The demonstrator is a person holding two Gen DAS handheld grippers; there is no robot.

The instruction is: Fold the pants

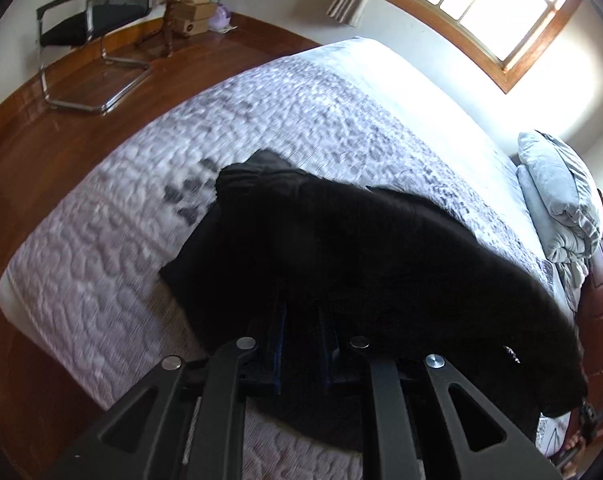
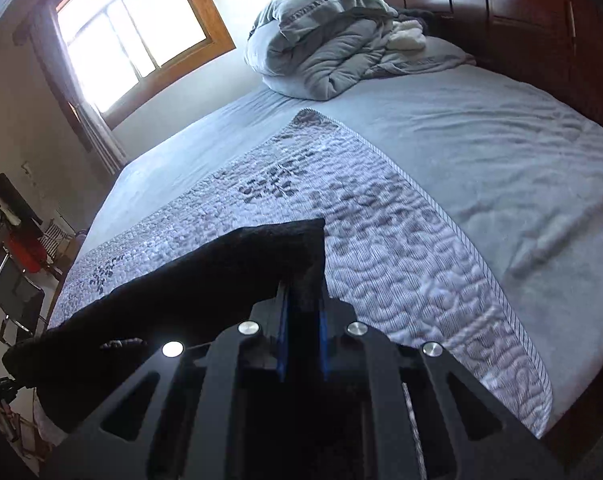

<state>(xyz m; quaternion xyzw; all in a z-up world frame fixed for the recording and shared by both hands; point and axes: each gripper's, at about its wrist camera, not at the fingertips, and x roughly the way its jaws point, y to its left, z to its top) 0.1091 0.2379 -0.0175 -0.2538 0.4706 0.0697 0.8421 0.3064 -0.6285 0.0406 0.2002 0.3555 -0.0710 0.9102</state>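
Over the near edge of the quilted grey patterned bedspread [image 2: 381, 216], both grippers are clamped on the black fabric pants [image 1: 361, 240]: left gripper [image 1: 301, 320], right gripper [image 2: 303, 292]. Only thin bites of cloth are held; a tug could slip one corner free and skew the fold.

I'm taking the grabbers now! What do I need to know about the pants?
Left tool: shut on the black pants.
Right tool: shut on a corner of the same pants.
Where: the pants hang between the two tools, lifted over the patterned quilt on the bed; their far end still lies bunched on the quilt.
Done: both ends gripped and raised.
Left: probably lay the held edge down over the rest, then smooth and fold again.
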